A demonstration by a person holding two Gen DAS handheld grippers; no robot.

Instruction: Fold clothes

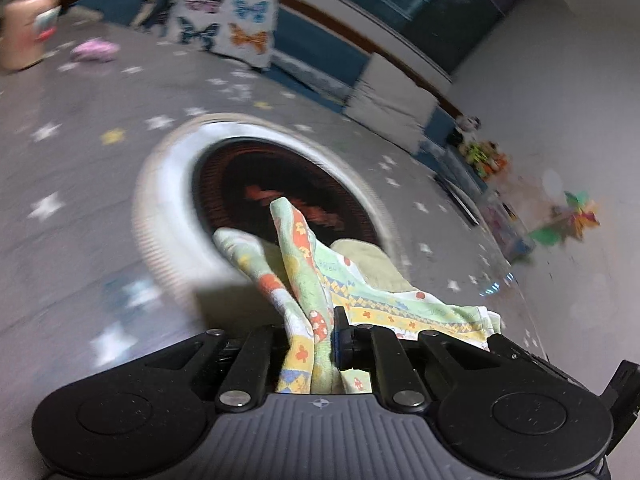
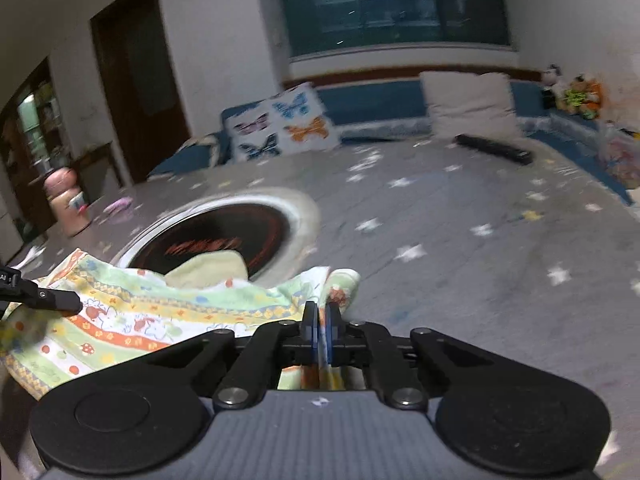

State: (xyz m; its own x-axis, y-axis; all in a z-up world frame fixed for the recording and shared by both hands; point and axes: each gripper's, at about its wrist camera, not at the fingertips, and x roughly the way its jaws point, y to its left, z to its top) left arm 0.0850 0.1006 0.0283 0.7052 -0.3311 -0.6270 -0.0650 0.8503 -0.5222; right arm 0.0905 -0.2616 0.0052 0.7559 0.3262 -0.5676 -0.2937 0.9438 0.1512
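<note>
**Both grippers hold the patterned cloth**

The left gripper (image 1: 310,332) is closed on a bunched part of the patterned cloth (image 1: 308,264). The right gripper (image 2: 321,320) pinches another edge of it. The cloth (image 2: 132,316) hangs between them, above the grey star mat (image 2: 460,232), near a round black and white tray (image 2: 304,216).

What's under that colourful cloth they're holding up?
Under the patterned cloth sits a pale yellow piece, overlapping a round dark mat on the starry cover. The rest is hidden.
</note>
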